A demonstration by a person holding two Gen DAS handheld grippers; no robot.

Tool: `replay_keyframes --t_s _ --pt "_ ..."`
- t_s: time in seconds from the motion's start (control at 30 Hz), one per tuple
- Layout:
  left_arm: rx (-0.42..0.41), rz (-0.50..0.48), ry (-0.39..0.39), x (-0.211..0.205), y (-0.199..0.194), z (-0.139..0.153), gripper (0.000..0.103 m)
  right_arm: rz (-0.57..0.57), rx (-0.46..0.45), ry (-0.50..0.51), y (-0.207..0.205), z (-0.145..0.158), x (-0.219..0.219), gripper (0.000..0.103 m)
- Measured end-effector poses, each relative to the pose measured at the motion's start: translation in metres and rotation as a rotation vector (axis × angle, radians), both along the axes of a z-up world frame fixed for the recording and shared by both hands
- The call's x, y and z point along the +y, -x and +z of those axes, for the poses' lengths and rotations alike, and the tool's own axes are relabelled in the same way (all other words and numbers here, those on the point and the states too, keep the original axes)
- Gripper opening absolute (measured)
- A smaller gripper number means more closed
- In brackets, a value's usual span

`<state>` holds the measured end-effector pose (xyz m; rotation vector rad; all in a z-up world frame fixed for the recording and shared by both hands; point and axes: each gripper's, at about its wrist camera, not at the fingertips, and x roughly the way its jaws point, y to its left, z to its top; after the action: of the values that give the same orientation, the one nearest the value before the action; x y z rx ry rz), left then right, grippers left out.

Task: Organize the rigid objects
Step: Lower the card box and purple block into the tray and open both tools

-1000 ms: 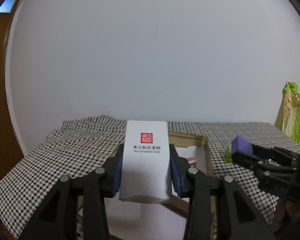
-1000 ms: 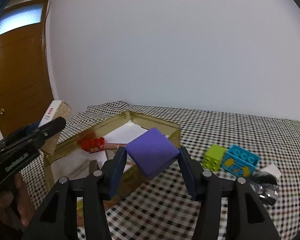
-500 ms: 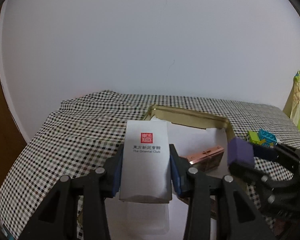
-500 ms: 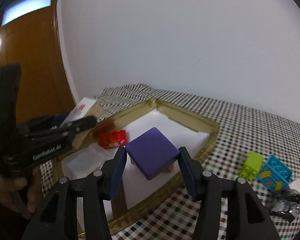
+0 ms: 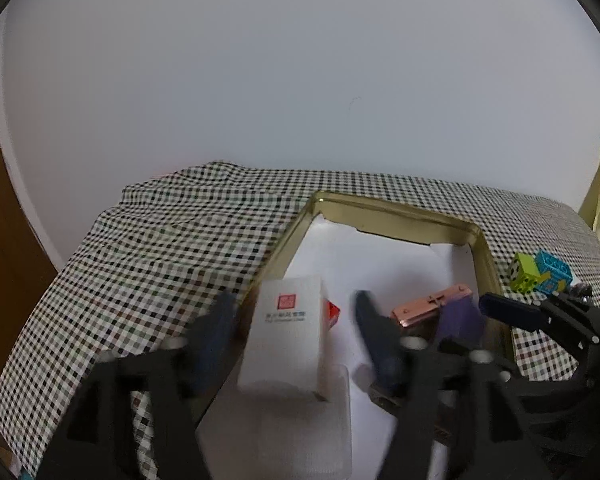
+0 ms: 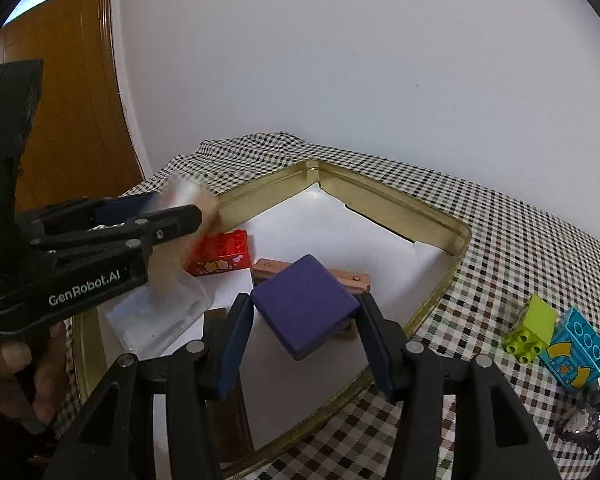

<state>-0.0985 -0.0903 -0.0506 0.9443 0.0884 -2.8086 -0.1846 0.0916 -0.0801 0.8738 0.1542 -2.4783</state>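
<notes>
A white box with a red seal (image 5: 288, 344) sits between the fingers of my left gripper (image 5: 292, 312), whose jaws are opening. There is a gap on each side of the box, and it is blurred over the near left part of the gold tin tray (image 5: 396, 208). My right gripper (image 6: 306, 300) is shut on a purple block (image 6: 300, 292) and holds it tilted above the tray's white lining. In the tray lie a red brick (image 6: 220, 254), a copper-pink case (image 6: 350, 280) and a clear plastic case (image 6: 160, 316).
The tray rim (image 6: 392, 196) stands on a black-and-white checked cloth. Right of the tray are a green brick (image 6: 534, 328), a blue brick (image 6: 576, 352) and a dark crumpled thing (image 6: 588, 420). A wooden door (image 6: 68, 100) is at the left, and a hand (image 6: 16, 368) holds the left gripper.
The left jaws have spread away from the white box, which has dropped lower over the tray. Both grippers have tipped down and moved in over the tray, the right still carrying the purple block.
</notes>
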Motion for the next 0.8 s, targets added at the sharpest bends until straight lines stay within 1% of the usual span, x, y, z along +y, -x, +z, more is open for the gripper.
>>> replay_keyframes --t_s 0.07,0.1,0.13,0.17,0.3,0.4,0.5,0.6,0.7,0.8 --pt "0.021 0.014 -0.001 -0.003 -0.005 0.004 0.089 -0.008 0.008 0.015 -0.002 0.002 0.003 0.059" --pt "0.030 0.019 -0.004 -0.004 -0.007 0.005 0.092 -0.013 0.011 0.019 -0.002 0.000 0.004 0.064" --pt "0.037 0.025 -0.009 -0.005 -0.009 0.007 0.099 -0.023 0.018 0.026 -0.004 0.001 0.007 0.066" --pt "0.044 0.033 -0.016 -0.006 -0.011 0.008 0.102 -0.031 0.024 0.032 -0.005 0.003 0.010 0.067" --pt "0.063 0.044 -0.048 -0.006 -0.016 0.015 0.102 -0.052 0.029 0.070 -0.012 0.009 0.026 0.067" --pt "0.078 0.039 -0.063 0.005 -0.020 0.019 0.102 -0.078 0.036 0.096 -0.019 0.013 0.044 0.067" --pt "0.091 0.001 -0.070 0.025 -0.022 0.021 0.102 -0.107 0.033 0.132 -0.026 0.014 0.066 0.067" --pt "0.094 -0.043 -0.065 0.049 -0.021 0.022 0.103 -0.146 0.029 0.145 -0.034 0.013 0.089 0.067" --pt "0.087 -0.091 -0.062 0.074 -0.018 0.021 0.103 -0.202 0.040 0.142 -0.044 0.012 0.117 0.067" --pt "0.073 -0.138 -0.058 0.102 -0.009 0.015 0.103 -0.283 0.052 0.120 -0.051 0.006 0.148 0.068"
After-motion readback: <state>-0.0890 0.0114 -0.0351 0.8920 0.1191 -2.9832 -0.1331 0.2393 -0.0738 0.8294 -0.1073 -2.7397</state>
